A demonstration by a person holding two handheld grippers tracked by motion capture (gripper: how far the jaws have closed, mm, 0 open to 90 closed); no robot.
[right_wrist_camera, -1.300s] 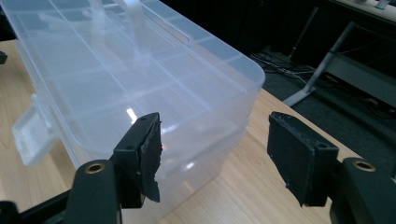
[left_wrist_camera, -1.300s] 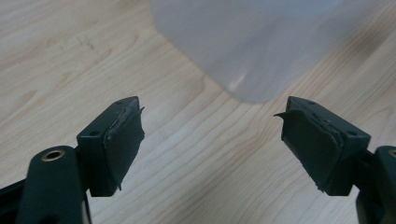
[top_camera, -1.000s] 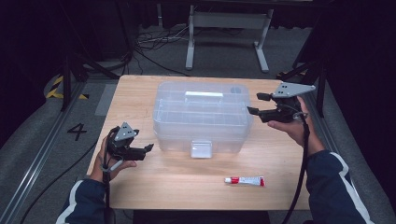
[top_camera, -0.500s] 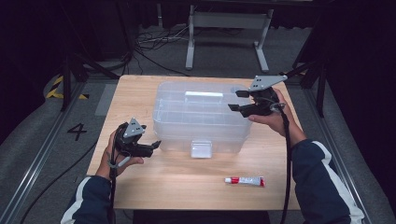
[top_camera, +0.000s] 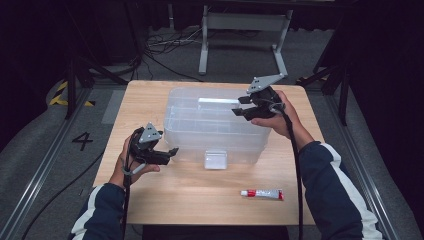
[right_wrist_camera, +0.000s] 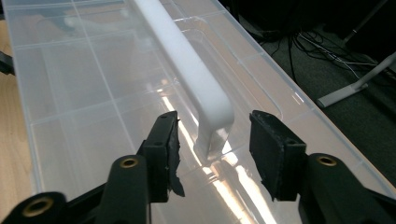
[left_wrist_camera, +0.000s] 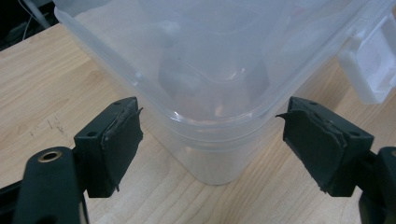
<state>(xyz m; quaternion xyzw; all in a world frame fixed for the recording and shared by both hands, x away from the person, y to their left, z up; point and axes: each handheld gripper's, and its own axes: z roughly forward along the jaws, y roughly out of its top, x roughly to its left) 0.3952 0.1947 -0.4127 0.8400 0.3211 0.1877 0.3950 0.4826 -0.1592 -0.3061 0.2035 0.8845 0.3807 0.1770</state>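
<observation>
Straddling the clear box (left_wrist_camera: 205, 93) corner, left gripper (left_wrist_camera: 212, 135) fingers spread, right gripper (right_wrist_camera: 212, 149) fingers closing around white handle (right_wrist_camera: 187, 65), gaps both sides.

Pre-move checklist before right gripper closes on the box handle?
1. White handle end between the right gripper pads: ok.
2. Pads pressing on the handle: not ok. The jaws have just been closing, but gaps remain on both sides.
3. Left gripper straddling the near corner of the clear box, open, not touching: ok.
4. Front latch shut: cannot tell.
5. Tube lying apart from the box on the table: ok.
</observation>
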